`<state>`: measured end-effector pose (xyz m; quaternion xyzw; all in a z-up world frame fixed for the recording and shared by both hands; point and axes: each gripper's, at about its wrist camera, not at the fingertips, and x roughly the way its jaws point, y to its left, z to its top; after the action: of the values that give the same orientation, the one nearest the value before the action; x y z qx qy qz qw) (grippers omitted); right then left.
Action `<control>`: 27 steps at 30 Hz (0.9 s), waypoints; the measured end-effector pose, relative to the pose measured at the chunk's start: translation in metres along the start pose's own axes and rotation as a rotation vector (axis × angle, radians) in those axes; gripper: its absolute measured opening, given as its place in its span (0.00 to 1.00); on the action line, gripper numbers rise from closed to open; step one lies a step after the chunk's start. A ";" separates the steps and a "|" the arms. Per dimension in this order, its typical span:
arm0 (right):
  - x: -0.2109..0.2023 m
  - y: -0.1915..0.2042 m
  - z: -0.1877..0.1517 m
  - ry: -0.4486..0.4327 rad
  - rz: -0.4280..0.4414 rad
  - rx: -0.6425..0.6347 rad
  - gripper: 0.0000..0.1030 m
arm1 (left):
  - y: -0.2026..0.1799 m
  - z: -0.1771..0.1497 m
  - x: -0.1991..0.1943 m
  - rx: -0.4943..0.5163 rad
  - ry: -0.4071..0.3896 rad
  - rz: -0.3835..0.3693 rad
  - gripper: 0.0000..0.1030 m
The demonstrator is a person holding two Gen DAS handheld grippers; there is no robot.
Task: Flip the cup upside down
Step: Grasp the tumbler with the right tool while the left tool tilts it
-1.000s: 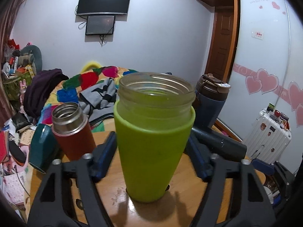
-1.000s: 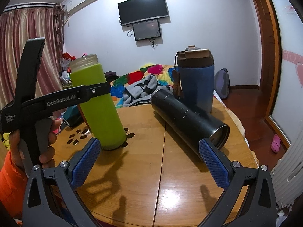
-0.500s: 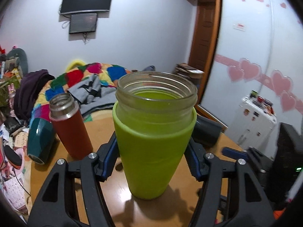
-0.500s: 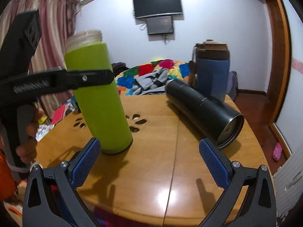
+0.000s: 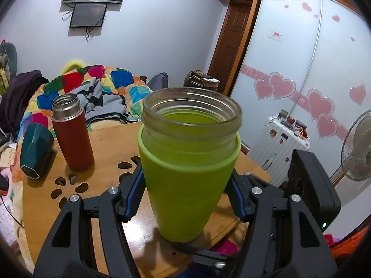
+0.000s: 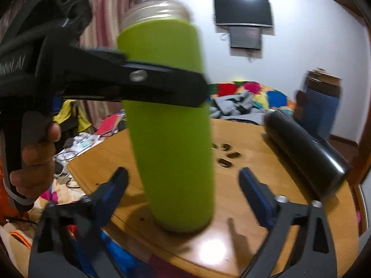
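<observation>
A tall glass cup in a lime-green sleeve [image 5: 185, 185] stands upright, mouth up, near the front edge of the round wooden table [image 5: 109, 143]. My left gripper [image 5: 185, 199] is shut on the cup's sleeve at mid-height; the blue pads press both sides. In the right wrist view the cup [image 6: 171, 125] fills the middle, with the left gripper's finger across it. My right gripper [image 6: 183, 185] is open, its blue pads on either side of the cup's lower part, apart from it. That view is blurred.
A red flask [image 5: 71, 134] stands open at the table's left, a dark green cup [image 5: 34, 150] lying beside it. A black flask [image 6: 306, 153] lies on its side at the right, a blue lidded tumbler [image 6: 322, 106] behind it. A bed, suitcase and fan surround the table.
My left gripper closed on the green cup and slid it toward the table's front edge. My right gripper moved in around the cup's lower part, still open.
</observation>
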<state>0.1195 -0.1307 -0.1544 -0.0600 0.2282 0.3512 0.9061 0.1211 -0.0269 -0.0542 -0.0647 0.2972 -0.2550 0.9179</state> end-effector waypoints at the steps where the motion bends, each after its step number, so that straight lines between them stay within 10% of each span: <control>1: 0.005 0.001 0.000 0.011 0.015 -0.004 0.70 | 0.000 0.000 -0.001 -0.005 -0.002 -0.004 0.61; 27: -0.004 -0.005 -0.006 0.020 -0.011 0.037 0.60 | 0.035 0.003 0.028 -0.103 -0.001 0.058 0.77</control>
<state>0.1182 -0.1383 -0.1581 -0.0482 0.2434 0.3414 0.9066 0.1577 -0.0114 -0.0755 -0.1035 0.3113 -0.2124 0.9205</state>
